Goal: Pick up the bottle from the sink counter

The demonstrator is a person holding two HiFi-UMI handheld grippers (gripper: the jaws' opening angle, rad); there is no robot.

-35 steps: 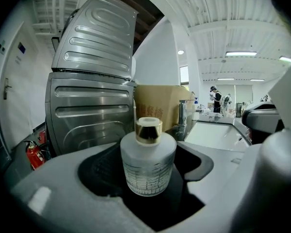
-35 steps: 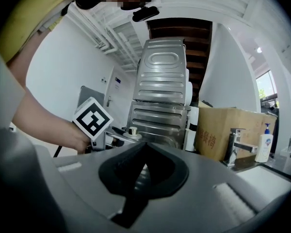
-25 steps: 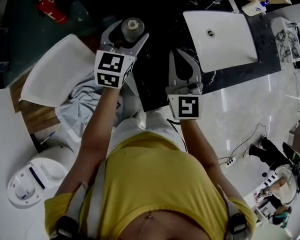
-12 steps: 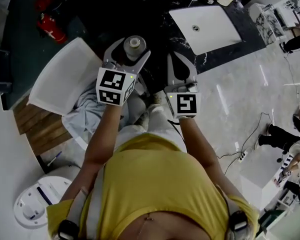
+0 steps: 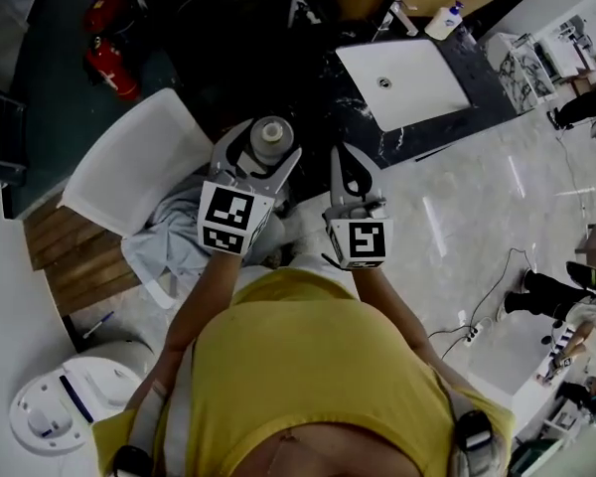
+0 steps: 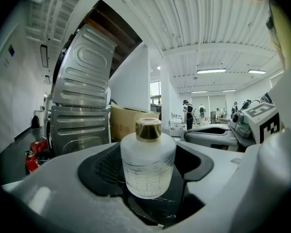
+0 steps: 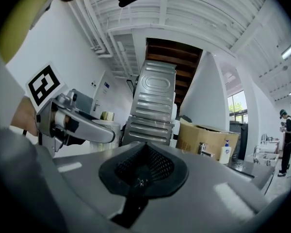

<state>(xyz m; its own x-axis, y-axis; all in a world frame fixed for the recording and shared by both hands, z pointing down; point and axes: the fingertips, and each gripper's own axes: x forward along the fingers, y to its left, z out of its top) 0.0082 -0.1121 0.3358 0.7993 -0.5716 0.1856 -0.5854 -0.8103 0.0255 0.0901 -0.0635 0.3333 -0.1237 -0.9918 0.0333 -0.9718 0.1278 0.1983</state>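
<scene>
Right, left of centre in the head view, the left gripper [image 5: 266,145] is clamped on the bottle [image 5: 272,135]. It's a frosted, squat thing with a gold cap. The left gripper view shows it upright between the two jaws, with the pads against its sides and nothing underneath it. It's up in the air, close in front of the person and well apart from the table [image 5: 323,87].

Just to its right, the right gripper [image 5: 350,172] is clenched shut on nothing. Its own view shows the dark pads meeting with nothing between them. Further over, at the upper right of the frame, sits the white sink [image 5: 407,78] set in that dark table, with a pump bottle [image 5: 445,20] standing beyond its far corner.

By my reading, the pick-up itself looks done: the bottle is grasped, lifted and clear of the table. All that seems left is keeping the hold steady, and that smooth frosted glass could slip if the squeeze eases.
</scene>
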